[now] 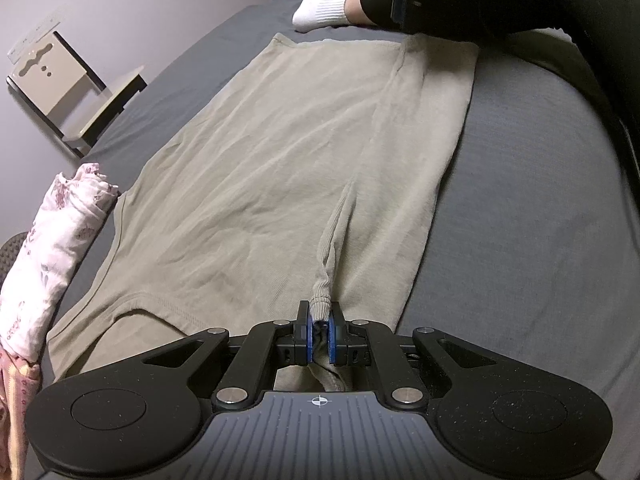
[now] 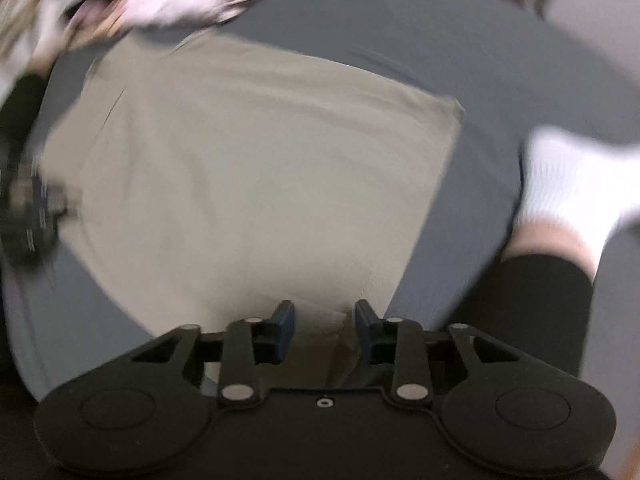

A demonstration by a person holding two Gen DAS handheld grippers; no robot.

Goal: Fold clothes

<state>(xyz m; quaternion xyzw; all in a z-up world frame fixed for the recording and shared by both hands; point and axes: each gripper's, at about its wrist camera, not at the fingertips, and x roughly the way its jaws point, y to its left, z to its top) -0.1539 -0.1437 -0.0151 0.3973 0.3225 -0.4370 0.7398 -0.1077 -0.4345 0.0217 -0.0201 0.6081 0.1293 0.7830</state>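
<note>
Beige shirt lies flat mid-bed, one side folded in. Left hand-held gripper pinches a bunched cuff; right hand-held gripper, blurred, seems open above the hem. Most folds remain.

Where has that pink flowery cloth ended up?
In the left wrist view, the floral cloth lies bundled on the grey bed, along the left edge of the spread beige shirt.

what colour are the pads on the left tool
Blue pads, clearest in the left wrist view, clamped on the beige shirt.
</note>
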